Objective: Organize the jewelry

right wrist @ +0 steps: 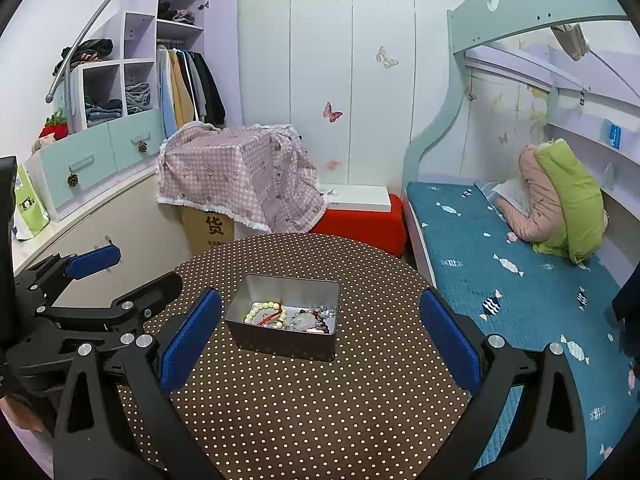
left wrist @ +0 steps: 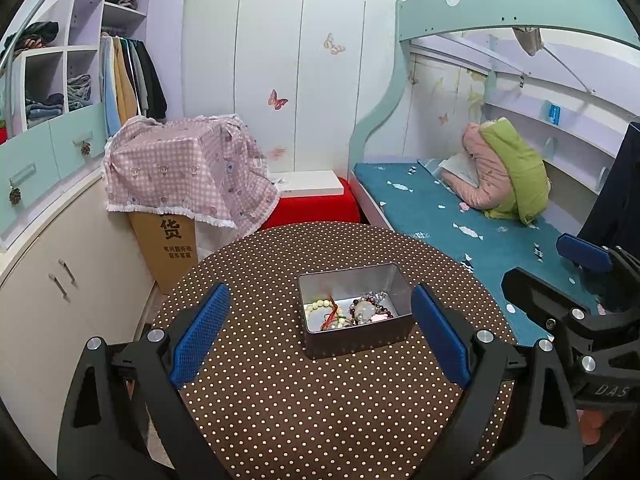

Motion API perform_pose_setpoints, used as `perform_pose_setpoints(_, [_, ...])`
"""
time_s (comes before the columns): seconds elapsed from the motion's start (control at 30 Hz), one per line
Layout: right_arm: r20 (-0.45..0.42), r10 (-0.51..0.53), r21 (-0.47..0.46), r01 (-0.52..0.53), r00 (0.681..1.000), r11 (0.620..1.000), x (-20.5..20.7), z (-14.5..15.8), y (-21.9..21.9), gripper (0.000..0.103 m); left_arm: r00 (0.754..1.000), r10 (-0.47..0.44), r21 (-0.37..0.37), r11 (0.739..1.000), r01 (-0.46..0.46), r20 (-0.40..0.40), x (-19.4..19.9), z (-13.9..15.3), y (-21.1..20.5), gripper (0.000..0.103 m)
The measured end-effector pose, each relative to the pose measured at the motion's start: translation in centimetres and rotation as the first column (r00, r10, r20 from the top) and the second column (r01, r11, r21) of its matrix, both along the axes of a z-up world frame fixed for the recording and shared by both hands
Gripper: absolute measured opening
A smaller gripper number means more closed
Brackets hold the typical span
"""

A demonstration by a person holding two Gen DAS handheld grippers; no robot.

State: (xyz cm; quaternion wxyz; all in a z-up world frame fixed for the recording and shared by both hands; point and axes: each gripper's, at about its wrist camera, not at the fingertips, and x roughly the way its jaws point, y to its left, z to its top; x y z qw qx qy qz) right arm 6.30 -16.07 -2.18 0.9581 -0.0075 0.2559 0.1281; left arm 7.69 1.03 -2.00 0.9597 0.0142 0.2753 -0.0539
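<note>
Left gripper (left wrist: pixel 318 330) spread wide, empty. Right gripper (right wrist: pixel 320 338) spread wide, empty. Tin (right wrist: pixel 286 342) with bracelets (right wrist: pixel 266 312) just ahead, between fingers, on table (right wrist: pixel 304 412).

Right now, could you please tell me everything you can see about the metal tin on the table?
The metal tin is a rectangular, lidless box with rounded corners, shiny silver inside and darker outside. It sits flat on the brown polka-dot tablecloth, near the table's middle. Inside lie tangled pieces: a cream bead bracelet, red cord, dark red beads and a pale stone. Neither gripper touches it.
</note>
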Motion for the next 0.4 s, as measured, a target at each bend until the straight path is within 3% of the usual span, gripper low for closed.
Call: perform_pose_setpoints(0.4, [-0.011, 0.007, 0.004, -0.006, 1.0, 1.0, 0.53, -0.08, 0.28, 0.096, 1.0, 0.005, -0.005, 1.0, -0.006, -0.012, 0.72, -0.21, 0.15, 0.092])
